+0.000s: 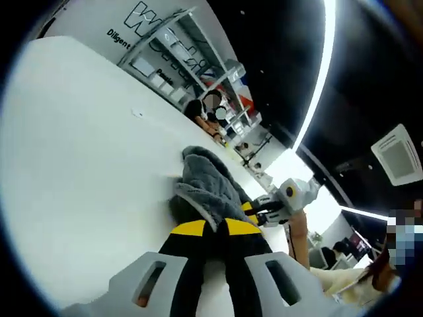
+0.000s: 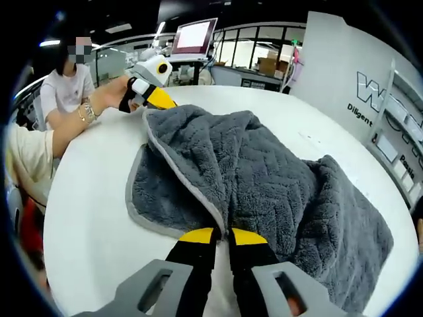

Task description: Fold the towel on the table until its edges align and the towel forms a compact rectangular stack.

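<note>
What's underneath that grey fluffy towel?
Around the grey towel there is only the white table. A lifted flap shows a lower towel layer beneath it. Whatever lies under the rest is covered.

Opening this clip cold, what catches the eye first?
A rumpled grey towel sprawls across the white table, one edge partly folded over. Both tongs are shut on it: the right tongs at the near edge, the left tongs at the far corner, held by a person's hand.

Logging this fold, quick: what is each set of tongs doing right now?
Left tongs: shut on the towel edge.
Right tongs: shut on the towel's near edge.
</note>
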`<state>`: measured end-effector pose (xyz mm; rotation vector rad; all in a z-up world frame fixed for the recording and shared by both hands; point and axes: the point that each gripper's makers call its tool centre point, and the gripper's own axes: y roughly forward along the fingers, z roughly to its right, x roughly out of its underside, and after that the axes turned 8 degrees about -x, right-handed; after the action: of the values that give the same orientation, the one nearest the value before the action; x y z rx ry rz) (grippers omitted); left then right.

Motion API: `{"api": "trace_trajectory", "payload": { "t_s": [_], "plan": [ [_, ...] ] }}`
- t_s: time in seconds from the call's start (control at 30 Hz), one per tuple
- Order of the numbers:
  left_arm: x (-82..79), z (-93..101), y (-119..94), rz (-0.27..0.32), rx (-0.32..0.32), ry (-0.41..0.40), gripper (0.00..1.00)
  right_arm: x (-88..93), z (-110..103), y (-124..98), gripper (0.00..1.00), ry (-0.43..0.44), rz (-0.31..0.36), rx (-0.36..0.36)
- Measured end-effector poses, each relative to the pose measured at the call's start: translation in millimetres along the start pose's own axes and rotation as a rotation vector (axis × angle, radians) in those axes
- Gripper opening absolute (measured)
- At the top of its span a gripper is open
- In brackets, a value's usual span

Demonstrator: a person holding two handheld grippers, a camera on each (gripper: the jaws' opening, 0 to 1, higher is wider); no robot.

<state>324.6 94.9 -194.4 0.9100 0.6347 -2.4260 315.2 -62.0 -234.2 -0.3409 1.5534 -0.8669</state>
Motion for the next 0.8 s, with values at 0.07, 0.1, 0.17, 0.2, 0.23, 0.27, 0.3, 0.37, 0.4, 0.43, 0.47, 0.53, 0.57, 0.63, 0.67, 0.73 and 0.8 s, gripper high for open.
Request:
{"api": "trace_trajectory", "payload": {
  "t_s": [0.07,0.1,0.17,0.2,0.23,0.27,0.3,0.37,0.4,0.43,0.47,0.53,0.57,0.63,0.67,0.73,0.8],
  "plan": [
    [1.1,-0.3,0,-0.002,-0.006,0.017,0.02,-0.2,-2,0,0.07,-0.015,-0.006,-0.003],
    [0.1,-0.8,-1,0.0,-0.002,0.037,0.02,-0.6,-2,0,0.09,-0.018,-0.005,-0.005],
    [-0.3,1.1,-1,0.0,0.007,0.04,0.02,-1.9,-3,-1,0.12,-0.016,0.002,-0.01],
    [-1.4,2.8,-2,0.003,0.018,0.038,0.02,-2.5,-3,-2,0.12,-0.019,0.005,-0.011],
    [1.0,6.8,-2,0.008,0.026,0.038,0.02,-2.9,-2,-2,0.13,-0.024,0.006,-0.011],
    [-0.5,8.8,-3,0.015,0.03,0.042,0.02,-3.4,-2,-4,0.14,-0.029,0.009,-0.012],
    [-2.2,8.8,-4,0.02,0.03,0.05,0.02,-4.7,-3,-5,0.15,-0.035,0.017,-0.017],
    [-1.9,10.5,-6,0.028,0.032,0.06,0.02,-10.3,-6,-9,0.2,-0.039,0.051,-0.037],
    [-3.7,9.9,-6,0.032,0.035,0.055,0.02,-17.9,-8,-13,0.22,-0.021,0.102,-0.057],
    [-5.2,9.1,-7,0.034,0.039,0.051,0.02,-24.4,-8,-17,0.22,-0.008,0.145,-0.064],
    [-5.5,9.0,-7,0.034,0.042,0.048,0.02,-29.8,-8,-23,0.22,0.004,0.182,-0.071],
    [-6.1,8.3,-7,0.035,0.043,0.044,0.02,-38.5,-8,-32,0.22,0.019,0.246,-0.077],
    [-5.1,9.2,-8,0.036,0.043,0.045,0.02,-40.8,-7,-35,0.25,0.023,0.264,-0.076],
    [-12.6,6.9,-10,0.048,0.045,0.049,0.02,-45.5,0,-44,0.32,0.031,0.31,-0.061],
    [-13.9,7.3,-11,0.054,0.045,0.054,0.02,-45.8,4,-47,0.35,0.037,0.318,-0.054],
    [-14.1,7.2,-12,0.07,0.033,0.069,0.02,-44.3,14,-50,0.38,0.047,0.326,-0.026],
    [-15.3,3.1,-13,0.084,0.011,0.077,0.02,-36.5,27,-52,0.4,0.063,0.31,0.031]
  ]
}}
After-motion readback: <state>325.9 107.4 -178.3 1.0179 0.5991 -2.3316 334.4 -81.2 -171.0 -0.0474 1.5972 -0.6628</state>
